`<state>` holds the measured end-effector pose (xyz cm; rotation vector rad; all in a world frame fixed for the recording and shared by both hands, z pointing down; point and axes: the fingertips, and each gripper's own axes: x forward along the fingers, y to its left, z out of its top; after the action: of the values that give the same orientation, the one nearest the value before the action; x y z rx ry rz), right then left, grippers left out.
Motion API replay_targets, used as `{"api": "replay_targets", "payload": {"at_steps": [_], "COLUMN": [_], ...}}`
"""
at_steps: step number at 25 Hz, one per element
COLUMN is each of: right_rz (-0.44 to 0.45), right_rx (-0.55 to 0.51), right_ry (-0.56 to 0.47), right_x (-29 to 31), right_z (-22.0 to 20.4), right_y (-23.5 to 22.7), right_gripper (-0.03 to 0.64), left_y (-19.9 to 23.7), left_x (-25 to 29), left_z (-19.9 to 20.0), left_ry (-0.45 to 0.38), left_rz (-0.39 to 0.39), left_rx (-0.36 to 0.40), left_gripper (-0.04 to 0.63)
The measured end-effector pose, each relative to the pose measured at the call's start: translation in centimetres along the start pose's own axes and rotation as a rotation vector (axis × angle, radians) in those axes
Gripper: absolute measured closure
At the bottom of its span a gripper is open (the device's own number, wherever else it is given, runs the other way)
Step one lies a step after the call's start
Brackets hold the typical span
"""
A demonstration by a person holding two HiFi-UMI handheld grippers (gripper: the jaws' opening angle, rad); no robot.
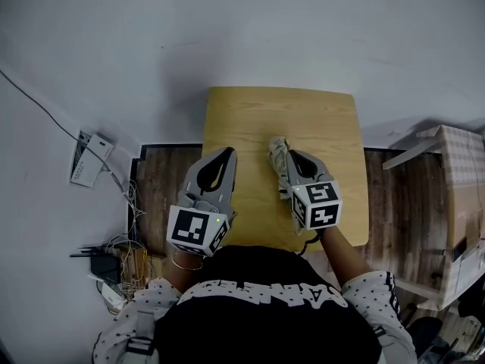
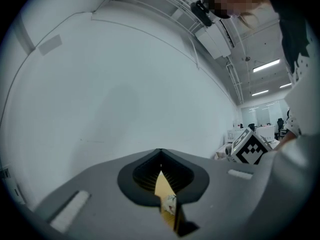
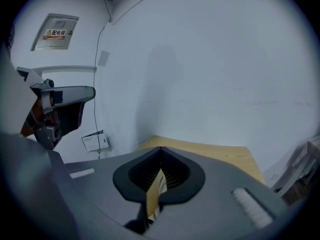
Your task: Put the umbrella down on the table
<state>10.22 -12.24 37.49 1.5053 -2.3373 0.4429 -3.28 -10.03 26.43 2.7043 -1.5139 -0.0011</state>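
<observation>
over table (image 1: 250,112): two claws (image 1: 226,155) (image 1: 291,161), one umbrella (image 1: 278,150)

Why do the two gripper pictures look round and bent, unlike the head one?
Left gripper view and right gripper view: wide-angle lens, dark rim, straight lines bowed. Head view: flatter, sharper; the umbrella crisp, faint shadow beyond the table.

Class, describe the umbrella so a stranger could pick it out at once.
Find the wooden table against the white wall. Over its near half, the right tongs are shut on a crumpled beige bundle at their tip: the umbrella. It is the only soft, cloth thing there; the left tongs beside it are empty.
</observation>
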Motion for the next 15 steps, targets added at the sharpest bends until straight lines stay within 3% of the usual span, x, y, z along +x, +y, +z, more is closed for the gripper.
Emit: {"api": "replay_targets", "payload": {"at_steps": [10,15], "right_rz": [-0.005,0.026], "right_rx": [-0.02,0.036], "right_ry": [-0.186,-0.223], "right_x": [-3.9,-5.2], "right_z": [5.7,6.7], "right_y": [0.9,1.2], "right_gripper": [0.606,0.605], "left_y": [-1.1,-1.6], "left_x": [0.7,0.8], "left_z": [-0.2,-0.5], "left_ry": [0.005,0.009], "left_rz": [-0.043,-0.056], "left_rx": [0.0,-0.014], "left_gripper": [0.594,0.594]}}
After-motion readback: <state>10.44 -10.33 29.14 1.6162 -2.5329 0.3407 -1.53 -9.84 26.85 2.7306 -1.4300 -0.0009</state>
